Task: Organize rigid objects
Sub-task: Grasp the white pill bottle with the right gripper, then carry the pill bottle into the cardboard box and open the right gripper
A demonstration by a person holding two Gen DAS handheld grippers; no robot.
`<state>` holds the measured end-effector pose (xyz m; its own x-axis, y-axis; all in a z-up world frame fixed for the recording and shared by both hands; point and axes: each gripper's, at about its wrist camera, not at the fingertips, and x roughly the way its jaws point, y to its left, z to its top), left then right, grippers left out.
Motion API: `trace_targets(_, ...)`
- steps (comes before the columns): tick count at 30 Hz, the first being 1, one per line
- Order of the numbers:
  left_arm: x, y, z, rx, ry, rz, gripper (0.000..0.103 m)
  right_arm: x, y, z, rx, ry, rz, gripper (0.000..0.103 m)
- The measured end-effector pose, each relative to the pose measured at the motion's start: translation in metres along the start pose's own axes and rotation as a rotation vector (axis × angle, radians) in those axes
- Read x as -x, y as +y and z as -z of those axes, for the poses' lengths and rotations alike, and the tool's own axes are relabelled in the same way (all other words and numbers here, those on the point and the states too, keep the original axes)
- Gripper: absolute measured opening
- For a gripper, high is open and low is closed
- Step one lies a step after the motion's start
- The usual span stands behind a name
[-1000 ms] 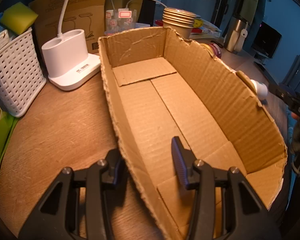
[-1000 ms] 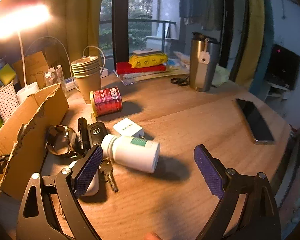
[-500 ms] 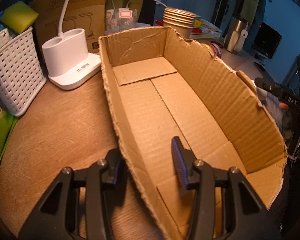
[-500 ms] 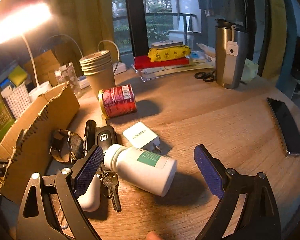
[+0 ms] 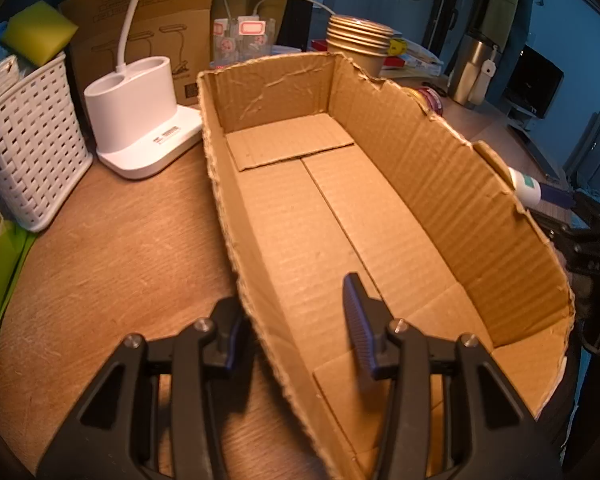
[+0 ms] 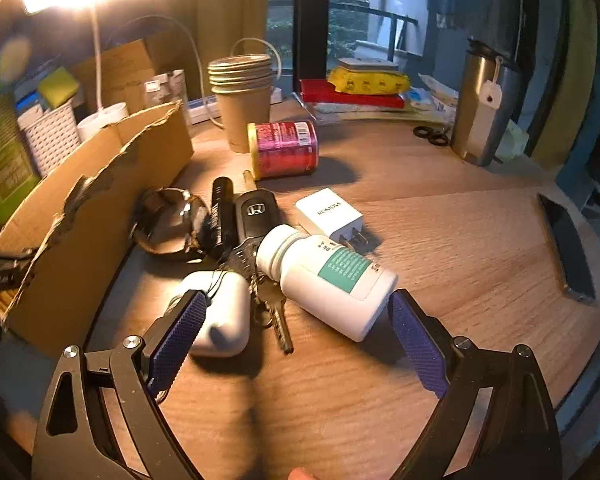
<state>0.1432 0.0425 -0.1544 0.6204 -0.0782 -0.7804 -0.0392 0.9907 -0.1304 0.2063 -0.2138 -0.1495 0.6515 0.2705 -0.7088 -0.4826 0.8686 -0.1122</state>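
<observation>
Pill bottle on its side on wooden table, between my right gripper's wide-apart jaws, untouched. Earbud case at 9 o'clock of bottle, keys between. My left gripper clamped on cardboard box wall.

White pill bottle on its side beside keys, near open empty cardboard box
</observation>
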Motion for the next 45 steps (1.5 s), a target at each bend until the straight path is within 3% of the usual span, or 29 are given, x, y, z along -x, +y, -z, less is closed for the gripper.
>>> trace_targets(2,0.0,0.0,0.0,0.0,0.0,0.0,0.046,0.0,-0.001,-0.005,0.054,-0.015,0.079,0.094)
trace_targets(4,0.0,0.0,0.0,0.003,-0.001,0.0,0.046,-0.006,-0.007,-0.011,0.093,-0.04,0.101,0.094)
trace_targets(12,0.0,0.0,0.0,0.003,-0.001,0.0,0.046,-0.043,-0.022,-0.02,0.117,0.038,0.006,0.094)
trace_targets(14,0.0,0.0,0.0,0.003,-0.001,0.0,0.046,-0.042,-0.02,-0.019,0.112,0.032,0.005,0.08)
trace_targets(15,0.0,0.0,0.0,0.004,-0.001,0.001,0.046,-0.042,-0.019,-0.019,0.108,0.031,0.0,0.066)
trace_targets(22,0.0,0.0,0.0,0.004,-0.001,0.001,0.046,-0.035,-0.006,-0.015,0.123,0.024,0.023,0.05)
trace_targets(30,0.0,-0.001,0.0,0.003,-0.001,-0.001,0.048,-0.005,0.0,-0.025,0.077,-0.055,-0.001,0.049)
trace_targets(45,0.001,0.0,0.001,0.007,-0.001,-0.003,0.049,0.068,0.076,-0.053,0.128,-0.25,-0.122,0.049)
